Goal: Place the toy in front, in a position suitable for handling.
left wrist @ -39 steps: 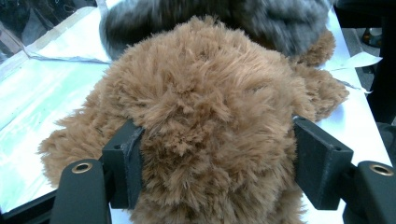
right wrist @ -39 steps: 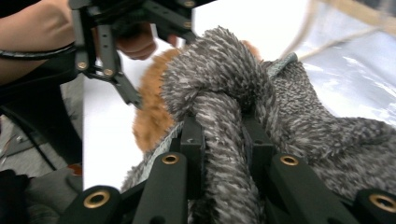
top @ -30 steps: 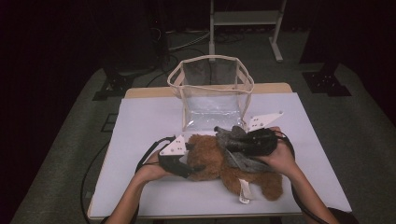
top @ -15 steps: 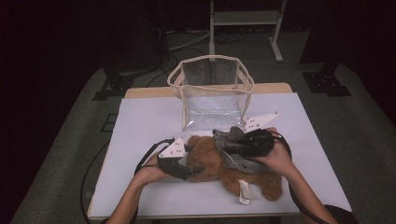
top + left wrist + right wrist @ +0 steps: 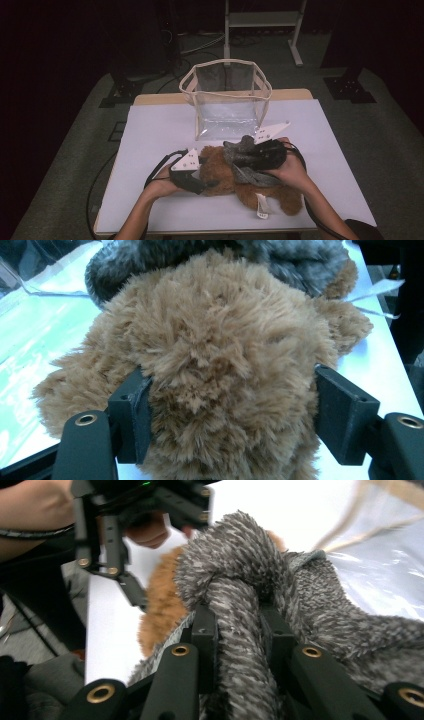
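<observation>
A brown plush bear [image 5: 220, 175] lies on the white table near its front edge, a white tag [image 5: 260, 206] hanging from it. A grey knitted scarf [image 5: 246, 167] is draped over it. My left gripper [image 5: 204, 184] comes in from the left and is shut on the bear; in the left gripper view its jaws [image 5: 230, 405] press into the fur [image 5: 220, 355] on both sides. My right gripper [image 5: 239, 152] comes from the right, shut on a fold of the scarf [image 5: 240, 575], which is pinched between its jaws [image 5: 239, 630].
A clear plastic bag [image 5: 227, 100] with cream trim stands open just behind the bear, at mid-table. Black cables trail from both grippers toward the front edge. Bare table [image 5: 150, 130] lies to the left and right. A metal stand [image 5: 262, 20] is on the floor beyond.
My right gripper has shifted slightly to the left with the scarf in it. The left gripper and the bear have stayed put.
</observation>
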Demonstrator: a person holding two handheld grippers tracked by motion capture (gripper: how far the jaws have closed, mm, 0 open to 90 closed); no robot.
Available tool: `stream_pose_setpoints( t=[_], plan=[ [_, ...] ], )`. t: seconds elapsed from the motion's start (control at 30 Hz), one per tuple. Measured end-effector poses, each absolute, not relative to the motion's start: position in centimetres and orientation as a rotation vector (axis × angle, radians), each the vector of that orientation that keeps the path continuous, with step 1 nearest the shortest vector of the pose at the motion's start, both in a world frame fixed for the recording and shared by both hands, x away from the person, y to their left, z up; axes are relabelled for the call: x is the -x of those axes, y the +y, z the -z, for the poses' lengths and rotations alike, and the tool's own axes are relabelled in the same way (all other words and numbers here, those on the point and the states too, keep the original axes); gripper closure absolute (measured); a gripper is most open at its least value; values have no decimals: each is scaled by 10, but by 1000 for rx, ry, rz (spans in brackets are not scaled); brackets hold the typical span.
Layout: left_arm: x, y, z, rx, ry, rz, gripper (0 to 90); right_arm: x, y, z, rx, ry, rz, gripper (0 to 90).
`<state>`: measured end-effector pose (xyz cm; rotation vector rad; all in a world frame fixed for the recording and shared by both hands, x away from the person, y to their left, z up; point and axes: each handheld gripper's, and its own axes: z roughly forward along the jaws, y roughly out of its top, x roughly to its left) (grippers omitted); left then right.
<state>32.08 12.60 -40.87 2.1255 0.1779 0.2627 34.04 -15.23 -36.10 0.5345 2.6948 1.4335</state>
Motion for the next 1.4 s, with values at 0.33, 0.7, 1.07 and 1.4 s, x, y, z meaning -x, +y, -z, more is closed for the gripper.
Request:
stream_pose_setpoints(
  t=[0.33,0.7,1.07,1.4],
  plan=[
    [-318,132,407,-2133,154,-233,285,-357,-198,360,-746,2597,-1404,726],
    [-318,130,401,-2078,196,-204,308,-338,-169,360,-573,2730,-1379,737],
    [-310,131,402,-2159,116,-208,329,-358,-159,358,-584,2762,-1330,737],
    [-308,127,400,-2175,87,-215,331,-363,-165,354,-622,2763,-1338,736]
  ],
)
